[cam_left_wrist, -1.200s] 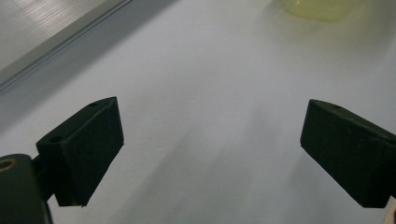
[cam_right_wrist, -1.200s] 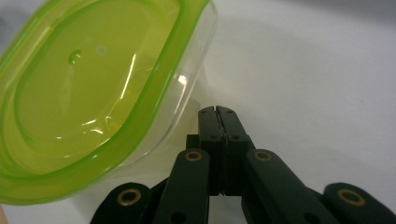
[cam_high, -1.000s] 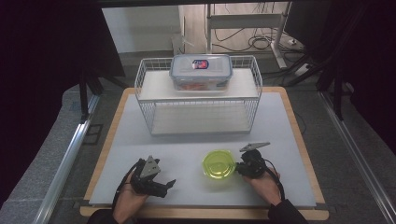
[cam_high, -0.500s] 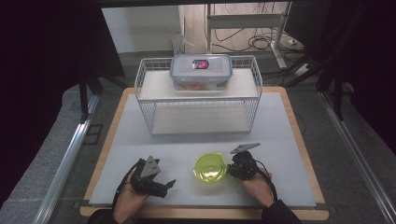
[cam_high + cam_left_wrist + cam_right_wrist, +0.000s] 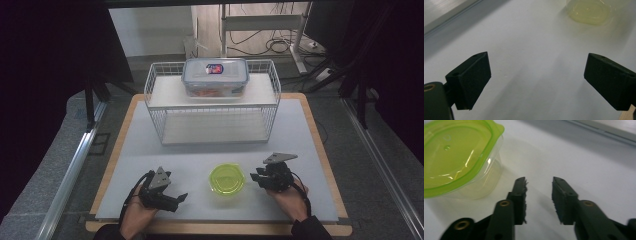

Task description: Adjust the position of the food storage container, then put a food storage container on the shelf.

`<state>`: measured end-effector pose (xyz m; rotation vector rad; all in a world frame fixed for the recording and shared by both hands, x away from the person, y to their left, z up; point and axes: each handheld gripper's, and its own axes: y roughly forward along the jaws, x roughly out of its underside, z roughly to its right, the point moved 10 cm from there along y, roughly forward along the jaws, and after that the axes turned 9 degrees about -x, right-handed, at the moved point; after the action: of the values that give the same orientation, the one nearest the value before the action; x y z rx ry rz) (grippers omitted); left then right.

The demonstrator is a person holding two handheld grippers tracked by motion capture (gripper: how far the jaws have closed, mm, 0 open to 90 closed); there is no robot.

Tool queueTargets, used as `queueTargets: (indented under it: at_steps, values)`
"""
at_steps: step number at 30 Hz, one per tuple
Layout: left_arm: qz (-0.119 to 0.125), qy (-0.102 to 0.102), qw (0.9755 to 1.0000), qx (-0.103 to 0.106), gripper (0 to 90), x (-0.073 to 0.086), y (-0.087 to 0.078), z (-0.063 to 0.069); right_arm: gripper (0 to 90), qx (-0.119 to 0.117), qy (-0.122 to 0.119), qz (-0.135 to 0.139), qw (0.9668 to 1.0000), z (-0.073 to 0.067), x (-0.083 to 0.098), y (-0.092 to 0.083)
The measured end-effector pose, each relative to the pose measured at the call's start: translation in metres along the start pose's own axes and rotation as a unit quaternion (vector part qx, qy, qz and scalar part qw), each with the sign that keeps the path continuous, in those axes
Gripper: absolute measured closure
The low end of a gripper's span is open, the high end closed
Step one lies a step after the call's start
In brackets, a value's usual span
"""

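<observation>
Shift since earlier: right gripper (image 5: 259,174) has drawn back rightward off the green-lidded container (image 5: 226,179); container left of its earlier spot.
Right gripper: jaws slightly apart, empty, beside container.
Left gripper (image 5: 181,198): jaws wide, empty, lower left.
Container: lower centre, white table (image 5: 150,150).
Upper centre: wire rack (image 5: 212,102), lidded box (image 5: 215,76) on top.

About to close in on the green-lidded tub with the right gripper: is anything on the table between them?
Nothing visible. In the high view only bare white tabletop separates the right gripper from the tub. In the right gripper view the tub sits just off to the side of the open jaws, apart from them.
</observation>
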<state>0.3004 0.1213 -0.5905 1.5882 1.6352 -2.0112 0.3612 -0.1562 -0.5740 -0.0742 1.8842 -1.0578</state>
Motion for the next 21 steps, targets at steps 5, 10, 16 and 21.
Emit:
queueTargets:
  at_steps: [5,10,16,21]
  values:
    - [-0.004,0.002,1.0,0.001,7.0,0.001,0.001,0.001,47.1,0.009,-0.013,0.014,0.9998,0.0,-0.001,-0.012]
    - [-0.003,0.001,1.0,0.001,7.0,0.001,0.001,0.0,35.7,0.005,-0.015,0.02,0.9997,-0.004,0.002,-0.018]
    - [-0.002,0.002,1.0,-0.001,7.0,0.001,0.001,0.001,26.1,0.001,-0.013,0.02,0.9997,-0.006,0.008,-0.024]
    - [0.0,0.003,1.0,-0.001,7.0,0.001,0.002,0.001,16.6,-0.001,-0.003,0.021,0.9998,-0.004,0.007,-0.022]
